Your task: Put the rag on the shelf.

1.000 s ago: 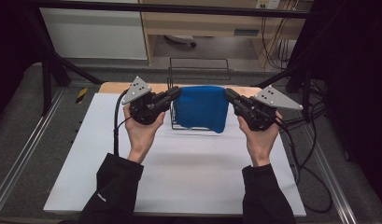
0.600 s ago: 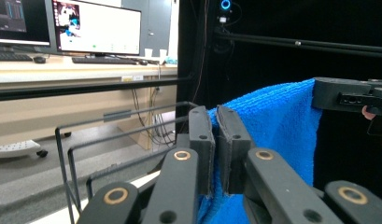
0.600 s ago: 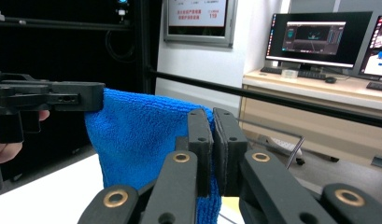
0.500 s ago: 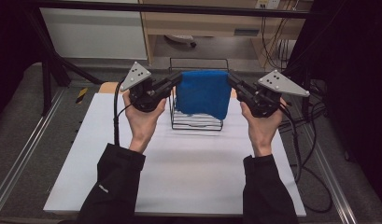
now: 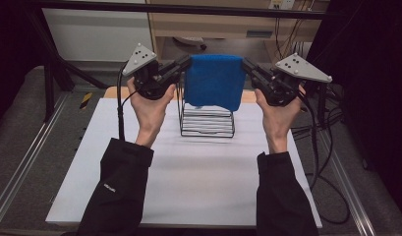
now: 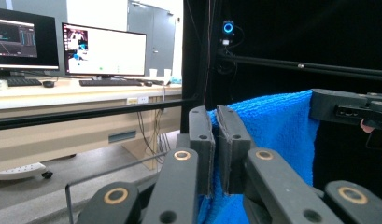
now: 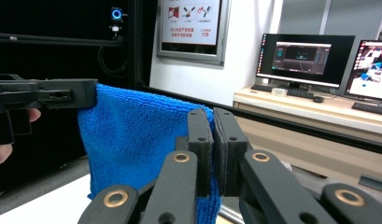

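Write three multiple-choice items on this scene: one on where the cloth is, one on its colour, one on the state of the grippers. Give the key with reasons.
1. Where is the cloth?
A. Flat on the table
B. Held in the air above the wire rack
C. On the floor

2. What colour is the cloth?
A. Blue
B. Red
C. White

3. How do the grippers stand?
A. Both open
B. Left shut, right open
C. Both shut on the cloth

Key:
1 B: the high view shows it hanging between the two grippers, over the rack on the white table.
2 A: it is blue in all three views.
3 C: the left gripper and the right gripper each have their jaws pressed together on a top corner of the cloth.
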